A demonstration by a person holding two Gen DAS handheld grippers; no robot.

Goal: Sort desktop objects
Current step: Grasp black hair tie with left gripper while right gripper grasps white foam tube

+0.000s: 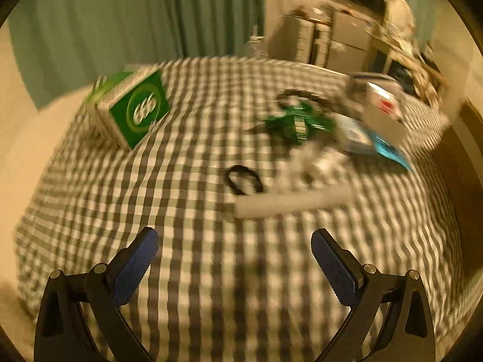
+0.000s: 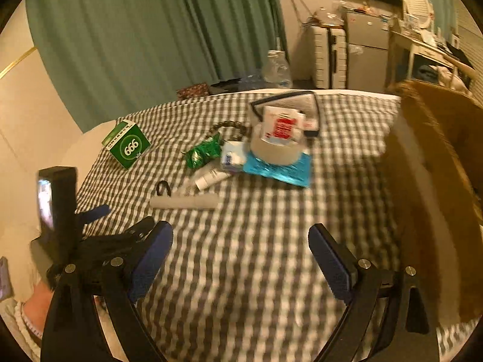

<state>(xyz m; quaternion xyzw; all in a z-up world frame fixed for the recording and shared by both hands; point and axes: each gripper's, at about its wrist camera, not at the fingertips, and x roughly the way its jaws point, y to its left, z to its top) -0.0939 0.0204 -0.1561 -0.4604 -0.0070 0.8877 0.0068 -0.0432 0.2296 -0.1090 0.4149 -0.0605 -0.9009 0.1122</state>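
Left claw (image 1: 235,242): wide, nothing in it, over the checked table (image 1: 196,271).
Right claw (image 2: 240,238): wide, nothing in it.
White stick (image 2: 184,202): near, middle.
Black ring (image 2: 163,187): just behind it, left.
Green box (image 2: 126,144): far left, apart.
Tape roll (image 2: 276,150): far, on blue packet (image 2: 289,173).

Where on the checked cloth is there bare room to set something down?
Free: the near cloth between the open grippers and the white tube, and the right side beside the cardboard box. Crowded: the pile around the tape roll.
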